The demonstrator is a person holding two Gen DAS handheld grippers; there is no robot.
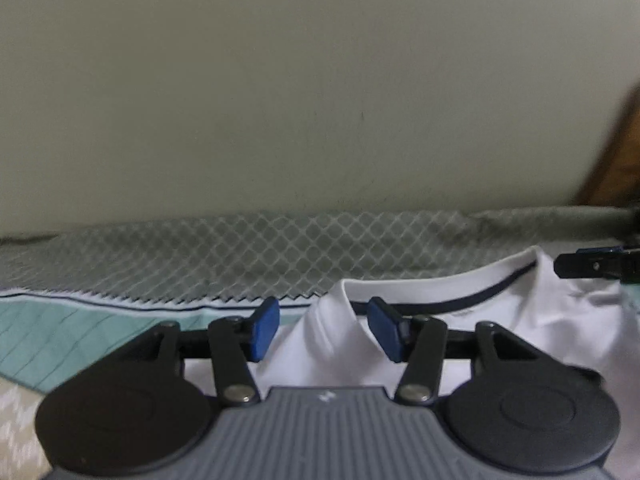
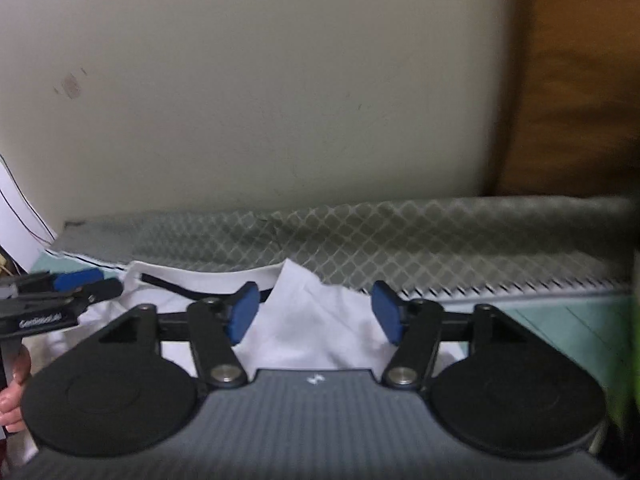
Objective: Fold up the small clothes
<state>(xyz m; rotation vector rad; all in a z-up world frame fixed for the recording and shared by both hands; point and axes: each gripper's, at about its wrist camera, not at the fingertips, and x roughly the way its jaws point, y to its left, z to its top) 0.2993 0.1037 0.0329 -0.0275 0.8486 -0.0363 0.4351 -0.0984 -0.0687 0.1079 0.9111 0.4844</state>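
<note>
While both tools hover low over the bed, a small white shirt (image 1: 460, 344) lies spread on the bedding with its collar end toward the wall. The left tool (image 1: 323, 328) has its jaws wide apart, and its blue pads (image 1: 264, 330) grip nothing; between them shows the shirt's shoulder area and the end of the white collar (image 1: 420, 292) with its dark navy trim. In the right wrist view the right tool (image 2: 316, 314) is likewise spread wide, its blue pads (image 2: 242, 316) standing on either side of a raised fold of the white shirt (image 2: 316, 328) without closing on it; whether either pad touches the cloth I cannot tell. The shirt's collar (image 2: 208, 280) curves off to the left in that view, toward the left tool (image 2: 76, 284), which comes in from the left edge just beside the collar, held by a hand (image 2: 16, 384) seen low at that edge. From the left wrist view the right tool's tip (image 1: 592, 264) appears at the right edge, close to the shirt's far shoulder. Beneath the shirt lies a bedsheet (image 1: 48, 332) with a teal band, and behind it a grey blanket (image 1: 240, 252) with a white diamond lattice runs along a plain cream wall (image 1: 320, 100). A brown wooden panel (image 2: 580, 80) stands at the right.
</note>
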